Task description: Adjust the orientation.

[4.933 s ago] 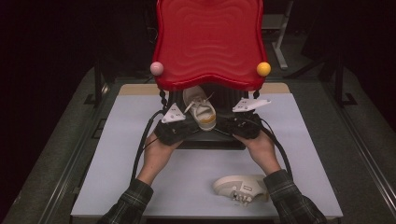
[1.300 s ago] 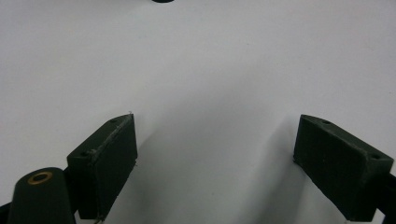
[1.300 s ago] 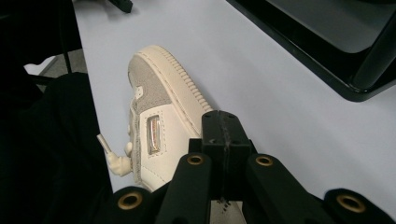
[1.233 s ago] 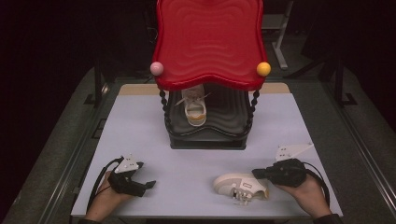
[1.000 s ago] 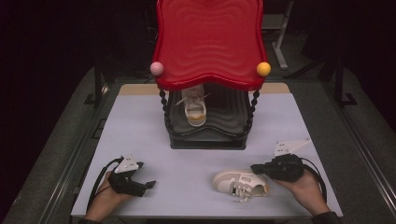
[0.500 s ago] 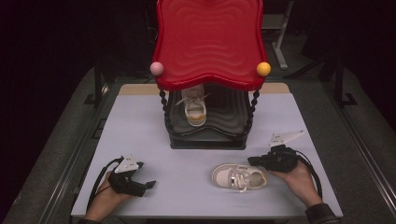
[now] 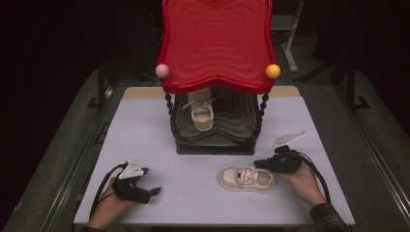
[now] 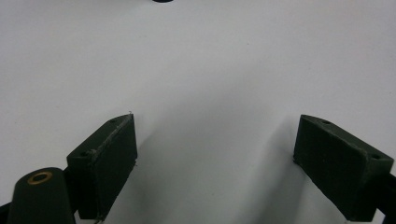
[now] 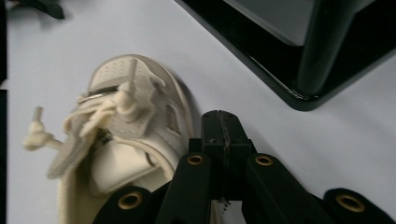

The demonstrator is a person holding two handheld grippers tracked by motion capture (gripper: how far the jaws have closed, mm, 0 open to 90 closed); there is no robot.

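On the bench: a two-tier stand, one shoe on its lower shelf, a second shoe loose in front of it, a hand-held gripper to each side.
Stand: red wavy top tier over a black lower tray, at the far middle of the bench.
Shelved shoe: on the black tray, sitting on the left half, so the space beside it looks free.
Loose shoe: flat on its sole on the bench, near the stand's front right corner; long axis runs across the bench, toe to the left, heel to the right.
Right hand-held gripper: jaws pressed together, tip touching the shoe's heel collar from the heel side, on the stand-facing edge; the closed jaws seem to rest against the shoe, not to pinch it.
Left hand-held gripper: jaws spread wide over bare bench, nothing between them, well apart from the shoe.
Nearer hand: the right, by far.
Judgement: the coming move likely turns on that heel-to-tip contact; the shoe lies leftward of the right tool.
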